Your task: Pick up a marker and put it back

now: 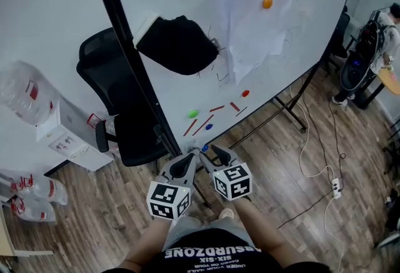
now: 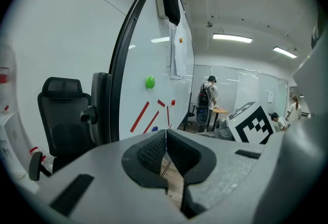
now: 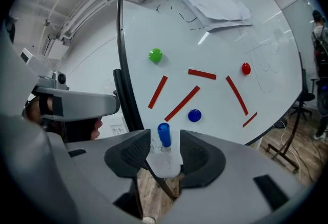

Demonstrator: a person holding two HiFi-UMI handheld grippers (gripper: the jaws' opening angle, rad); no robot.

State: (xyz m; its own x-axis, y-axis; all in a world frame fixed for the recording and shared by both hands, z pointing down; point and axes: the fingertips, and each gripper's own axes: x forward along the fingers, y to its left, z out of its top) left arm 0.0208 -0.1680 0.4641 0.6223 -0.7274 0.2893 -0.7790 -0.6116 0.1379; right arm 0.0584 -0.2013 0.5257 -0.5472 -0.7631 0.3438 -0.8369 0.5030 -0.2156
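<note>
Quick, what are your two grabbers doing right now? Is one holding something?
Left gripper: closed, nothing in it.
Right gripper: closed on a marker with a blue cap.

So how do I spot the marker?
Find the big whiteboard with red strips. Just in front, the right claw pinches the marker. It's a white stick with a blue cap, unlike the round blue magnet on the board.

A marker (image 3: 164,152), white-bodied with a blue cap, is held between the jaws of the right tongs (image 3: 165,138) (barrel touched on both sides), cap pointed outward along them.
</note>
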